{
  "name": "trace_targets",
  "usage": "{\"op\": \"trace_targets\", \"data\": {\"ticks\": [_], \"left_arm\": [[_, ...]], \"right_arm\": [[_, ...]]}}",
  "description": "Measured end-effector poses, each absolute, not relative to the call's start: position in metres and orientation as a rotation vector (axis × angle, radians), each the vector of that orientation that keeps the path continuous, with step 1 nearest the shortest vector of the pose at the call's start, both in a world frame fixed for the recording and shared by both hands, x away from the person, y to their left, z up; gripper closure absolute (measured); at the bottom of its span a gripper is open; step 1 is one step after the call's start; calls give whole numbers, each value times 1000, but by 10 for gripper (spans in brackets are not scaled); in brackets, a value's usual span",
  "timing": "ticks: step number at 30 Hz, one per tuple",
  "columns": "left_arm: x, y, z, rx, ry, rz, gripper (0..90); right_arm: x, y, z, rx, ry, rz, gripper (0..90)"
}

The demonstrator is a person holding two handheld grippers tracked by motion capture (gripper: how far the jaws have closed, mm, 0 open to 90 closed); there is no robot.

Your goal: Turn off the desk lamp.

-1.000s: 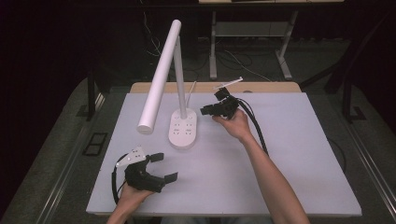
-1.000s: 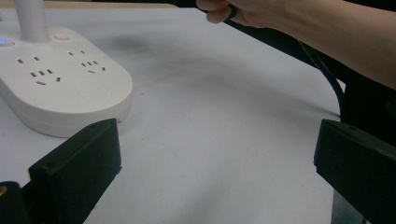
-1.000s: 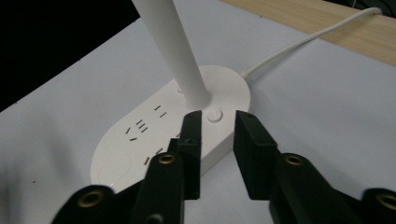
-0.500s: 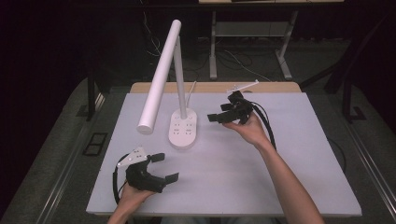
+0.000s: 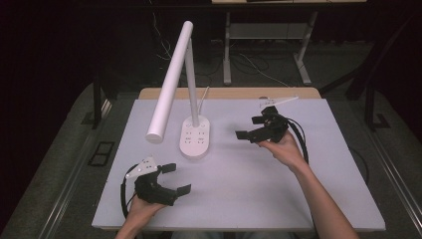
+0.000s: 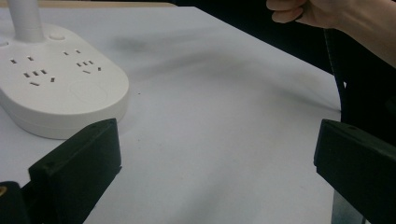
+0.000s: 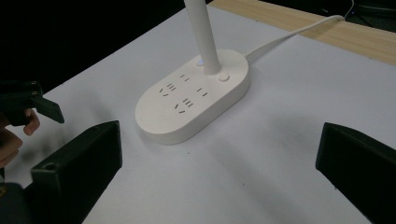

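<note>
A white desk lamp stands mid-table on an oval base [image 5: 194, 138] that carries socket holes and two buttons; its tube head [image 5: 169, 82] leans out to the left. The same base [image 7: 194, 95] lies ahead in the right gripper view and at the left in the left gripper view [image 6: 56, 88]. My left gripper [image 5: 175, 178] rests open near the front left of the table, empty. To the right of the lamp base my right gripper [image 5: 250, 127] is held open above the table, facing the base, with nothing between its jaws.
The white tabletop [image 5: 239, 189] has a wooden strip [image 5: 229, 93] along its far edge. The lamp's white cable [image 7: 289, 32] runs off over that strip. Black cables trail from both grippers. Dark floor and a table frame [image 5: 268, 35] lie beyond.
My right gripper has drawn back from the far side, moving right and nearer, away from the lamp base. The left gripper has stayed put.
</note>
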State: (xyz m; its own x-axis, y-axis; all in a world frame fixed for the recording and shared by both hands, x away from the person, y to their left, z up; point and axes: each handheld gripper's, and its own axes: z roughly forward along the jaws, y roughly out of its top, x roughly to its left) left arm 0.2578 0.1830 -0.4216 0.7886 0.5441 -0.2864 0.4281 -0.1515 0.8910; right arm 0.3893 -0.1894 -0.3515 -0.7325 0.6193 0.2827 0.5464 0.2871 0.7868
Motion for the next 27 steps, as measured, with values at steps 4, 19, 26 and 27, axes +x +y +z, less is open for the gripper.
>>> {"op": "trace_targets", "data": {"ticks": [4,19,26,27], "left_arm": [[258,183,-422,1780,756,121,0],[258,182,-422,1779,759,120,0],[258,182,-422,1783,757,123,0],[257,182,-422,1783,756,123,0]], "right_arm": [[380,-201,-352,1119,2442,1461,5],[341,-242,-365,1174,2369,1487,5],[316,-257,-371,1190,2334,1516,5],[313,-259,-372,1191,2329,1514,5]]}}
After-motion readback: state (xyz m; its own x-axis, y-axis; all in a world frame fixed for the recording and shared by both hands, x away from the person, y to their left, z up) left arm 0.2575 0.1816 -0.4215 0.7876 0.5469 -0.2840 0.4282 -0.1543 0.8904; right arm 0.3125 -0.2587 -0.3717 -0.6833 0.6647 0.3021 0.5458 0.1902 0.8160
